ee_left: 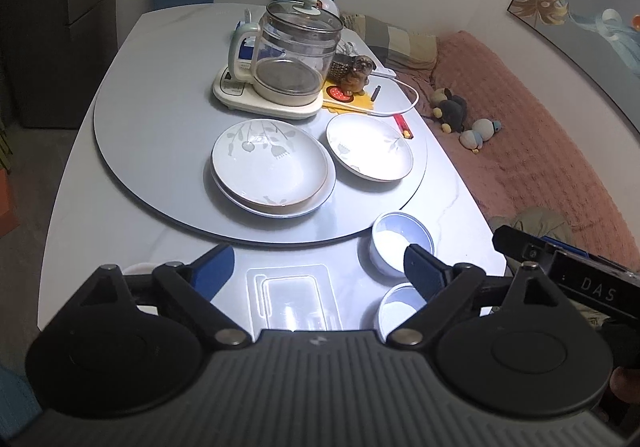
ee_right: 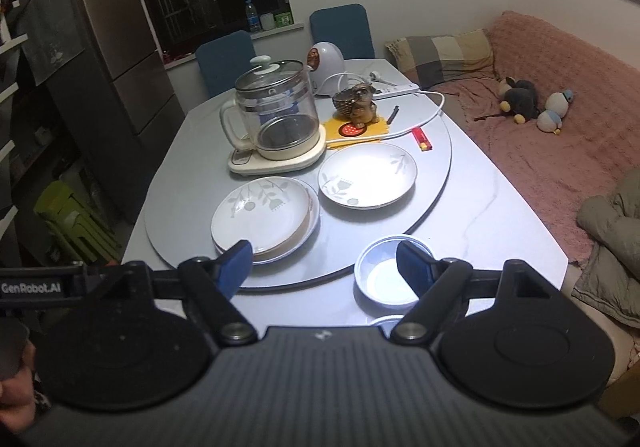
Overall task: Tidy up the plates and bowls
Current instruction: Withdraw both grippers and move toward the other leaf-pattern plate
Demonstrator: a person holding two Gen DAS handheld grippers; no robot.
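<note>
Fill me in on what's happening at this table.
A person holds a gripper in each hand, tidying plates and bowls. Both the left gripper and right gripper are open and hold nothing. On the turntable, one patterned plate sits stacked on another, and a third plate lies alone beside them. Two small bowls wait unstacked on the table's near edge, by the grippers. A glass kettle stands behind the plates.
</note>
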